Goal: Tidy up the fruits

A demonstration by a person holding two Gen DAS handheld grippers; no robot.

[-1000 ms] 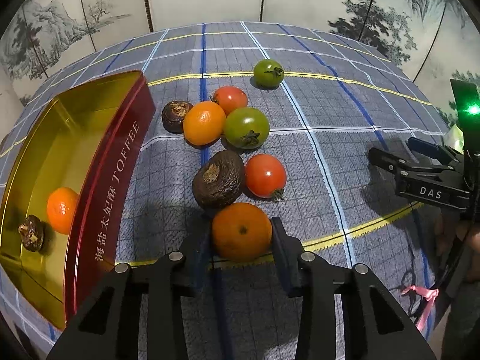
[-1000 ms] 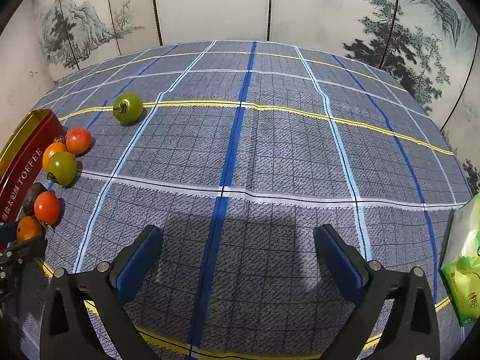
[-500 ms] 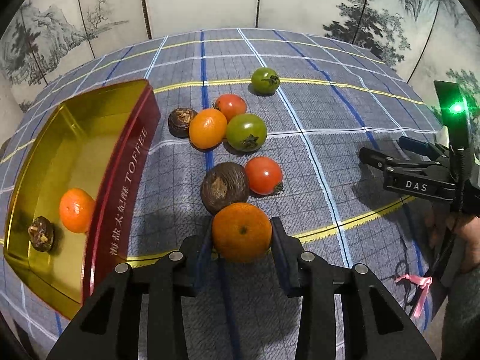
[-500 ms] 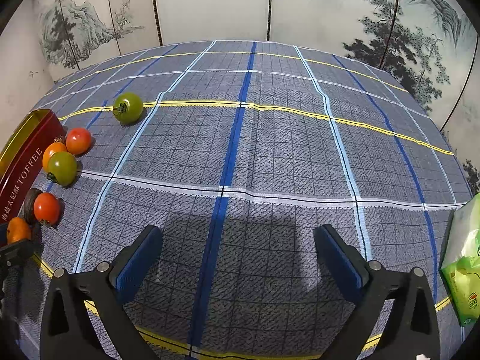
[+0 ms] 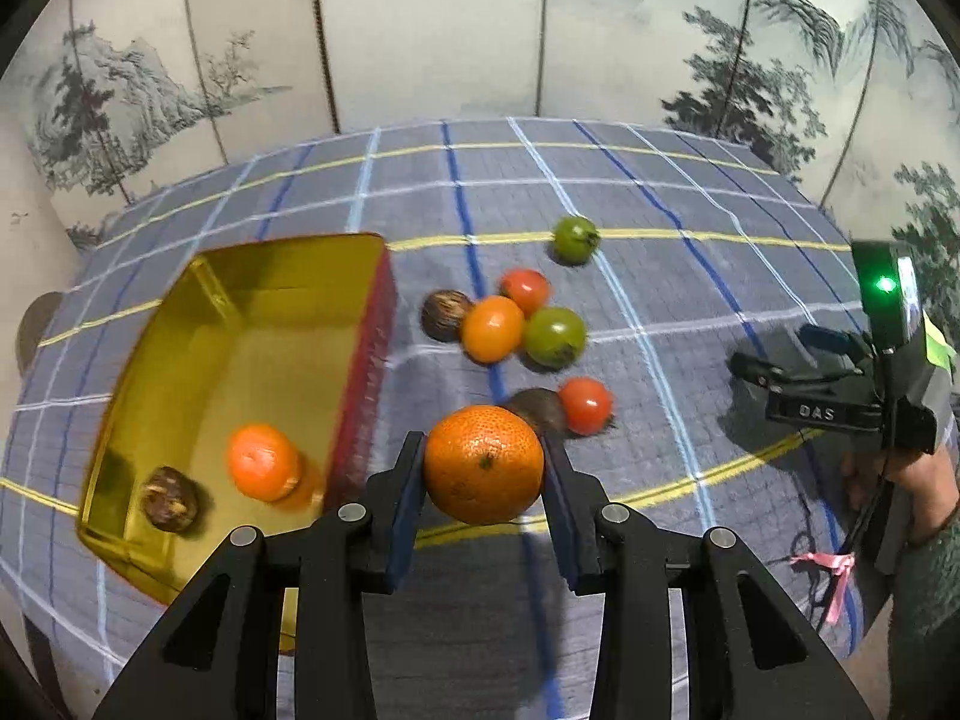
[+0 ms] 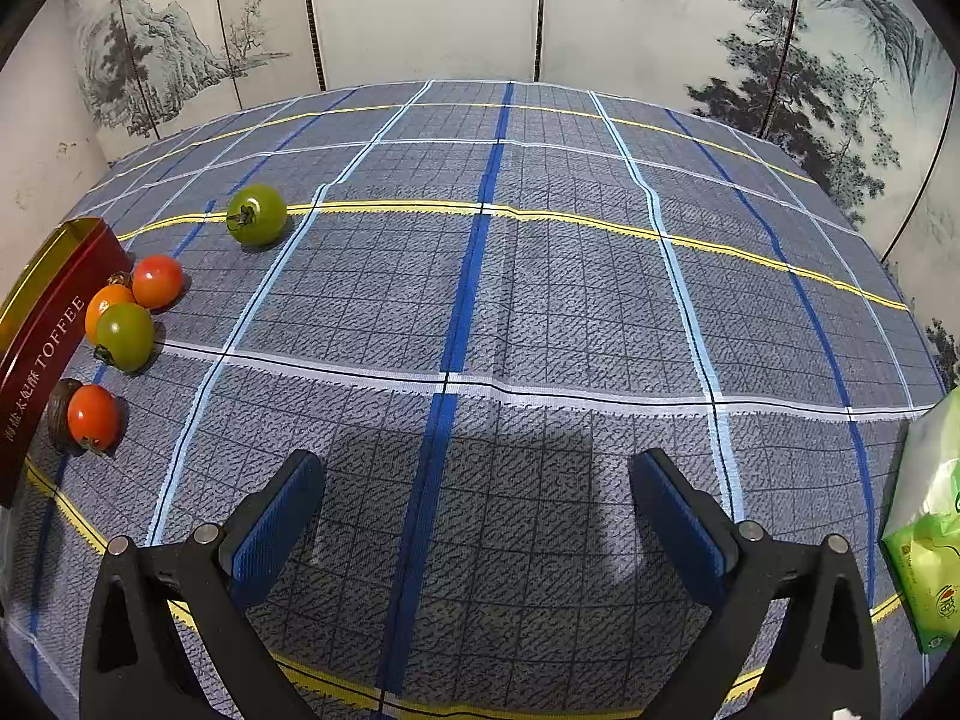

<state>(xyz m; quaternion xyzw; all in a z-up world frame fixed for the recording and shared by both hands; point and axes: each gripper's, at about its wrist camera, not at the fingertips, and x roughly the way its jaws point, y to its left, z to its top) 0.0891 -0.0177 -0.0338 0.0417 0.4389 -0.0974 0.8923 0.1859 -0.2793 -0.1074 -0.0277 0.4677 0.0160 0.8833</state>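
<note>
left gripper (image 5: 483, 468) pinching orange (image 5: 483, 463) above the desk (image 5: 660, 276), beside toffee tin (image 5: 240, 324); right gripper (image 6: 474, 516) spread wide, empty

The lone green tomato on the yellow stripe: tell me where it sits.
In the right wrist view the lone green tomato sits far left on the tablecloth's yellow stripe, apart from the fruit cluster by the toffee tin.

Glossy gold metal tin (image 5: 198, 324) (red outside); woven matt tablecloth (image 6: 540, 312); dimpled mandarin (image 5: 483, 463).
</note>
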